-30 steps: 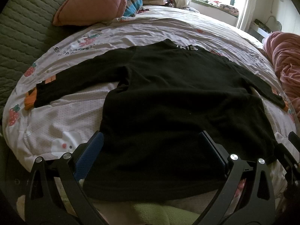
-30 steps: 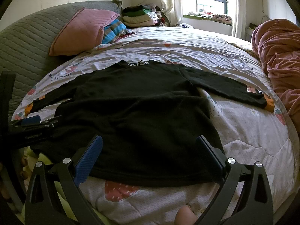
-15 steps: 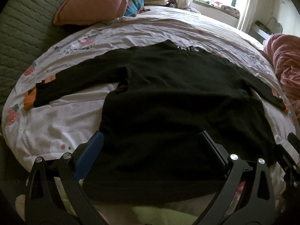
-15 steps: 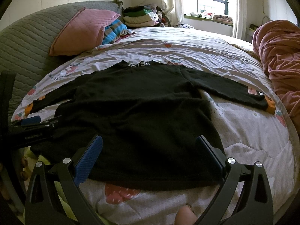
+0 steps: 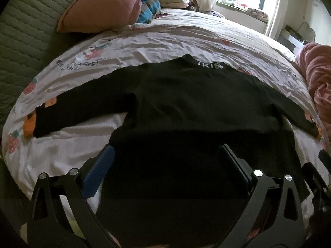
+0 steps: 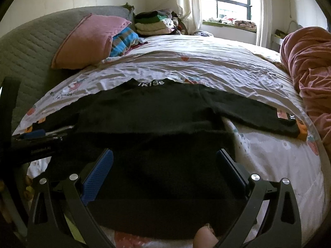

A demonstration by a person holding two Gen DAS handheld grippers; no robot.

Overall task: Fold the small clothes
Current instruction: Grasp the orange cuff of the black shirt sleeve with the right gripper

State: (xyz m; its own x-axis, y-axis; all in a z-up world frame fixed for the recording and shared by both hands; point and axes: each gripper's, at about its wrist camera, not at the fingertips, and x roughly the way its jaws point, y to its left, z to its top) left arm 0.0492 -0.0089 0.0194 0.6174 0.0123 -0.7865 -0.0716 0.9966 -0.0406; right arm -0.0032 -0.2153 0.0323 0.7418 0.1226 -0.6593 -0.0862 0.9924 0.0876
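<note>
Daylight from the window fell across the bed [image 6: 206, 66], its strawberry-print sheet rumpled, with a pink pillow [image 6: 89, 41] against the quilted headboard and a heap of pink bedding [image 6: 310, 66] off to the right. From left to right: my left gripper [image 5: 165, 163] hung over the near left part of the hem, both fingers spread wide and holding nothing; the black sweater [image 6: 149, 119] lay flat between and ahead of both tools, collar away from me, hem toward me, its long axis running straight out along my fingers while the sleeves stretched crosswise to either side; my right gripper [image 6: 164, 163] hovered over the near right part of the hem, likewise unclenched and empty. The left sleeve [image 5: 82, 103] reached out toward the left edge of the bed, nearer my left tool; the right sleeve [image 6: 258, 113] ended by an orange patch in the sheet, nearer my right. I judged folding had not begun, and each sleeve would fall to the gripper on its own side.
</note>
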